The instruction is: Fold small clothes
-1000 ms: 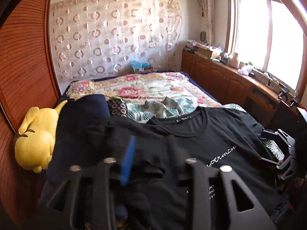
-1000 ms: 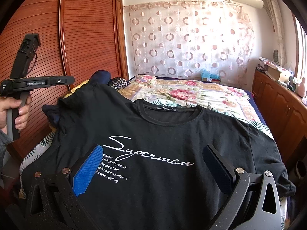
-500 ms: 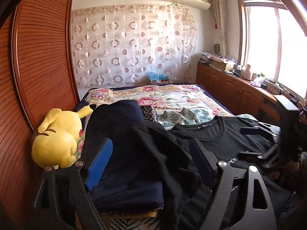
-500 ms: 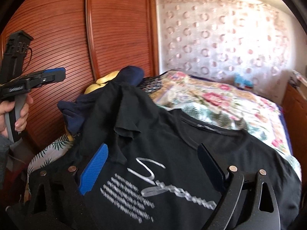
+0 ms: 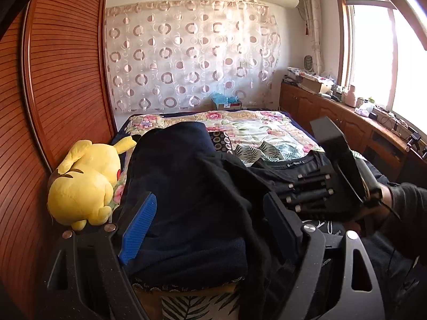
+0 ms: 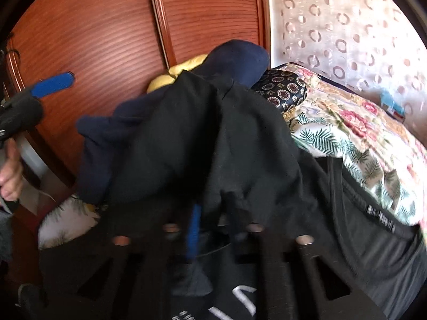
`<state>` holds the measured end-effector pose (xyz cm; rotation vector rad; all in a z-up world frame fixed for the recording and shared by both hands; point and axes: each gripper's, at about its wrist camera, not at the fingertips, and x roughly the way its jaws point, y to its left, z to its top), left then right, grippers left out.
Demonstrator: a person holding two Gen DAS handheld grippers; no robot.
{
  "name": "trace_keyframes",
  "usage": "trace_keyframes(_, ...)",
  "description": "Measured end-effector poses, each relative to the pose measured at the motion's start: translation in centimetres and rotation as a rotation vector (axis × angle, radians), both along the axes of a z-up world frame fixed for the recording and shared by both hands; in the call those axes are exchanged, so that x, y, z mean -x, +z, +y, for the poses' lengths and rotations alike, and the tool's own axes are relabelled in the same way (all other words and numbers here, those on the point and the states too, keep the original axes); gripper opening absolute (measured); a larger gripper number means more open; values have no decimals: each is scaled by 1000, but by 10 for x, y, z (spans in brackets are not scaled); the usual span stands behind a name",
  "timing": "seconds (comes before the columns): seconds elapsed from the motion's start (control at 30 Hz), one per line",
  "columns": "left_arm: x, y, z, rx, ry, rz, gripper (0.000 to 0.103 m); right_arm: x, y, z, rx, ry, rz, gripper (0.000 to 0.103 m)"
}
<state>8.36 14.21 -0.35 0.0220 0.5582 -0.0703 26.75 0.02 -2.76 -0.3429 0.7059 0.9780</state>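
Note:
A black T-shirt (image 6: 213,144) with white print lies on the bed, its left sleeve side folded in over the chest; it also shows in the left wrist view (image 5: 234,186). My right gripper (image 6: 213,213) is shut on the T-shirt's folded sleeve cloth, blurred by motion. My left gripper (image 5: 210,218) is open and empty, held above the bed's left side over a folded navy garment (image 5: 181,186). The right gripper's body (image 5: 320,189) and the hand holding it show at the right of the left wrist view.
A yellow plush toy (image 5: 85,181) lies by the wooden wardrobe doors (image 5: 61,93) at the left. The floral bedspread (image 5: 253,133) covers the far bed. A patterned cushion (image 6: 283,90) sits beyond the navy garment. A wooden sideboard (image 5: 347,122) with clutter runs under the window.
My left gripper opened, let go of the sleeve and pulled back left. My right gripper swung left over the shirt and shut on the folded sleeve cloth.

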Motion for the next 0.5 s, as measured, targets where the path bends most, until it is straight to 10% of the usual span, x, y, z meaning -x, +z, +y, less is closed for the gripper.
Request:
trace_keyframes(0.23,-4,-3,-4,6,-1,9,83,-52,9,0,3,-130,-66,11)
trace_keyframes(0.33,-7,-5,-10,3,-10,19,83,-70,10,-1,14,-207,-87,55)
trace_keyframes(0.5,-14,-9,-23,6,-37,33,83,-62,17,-22,-45,-230,-85,58)
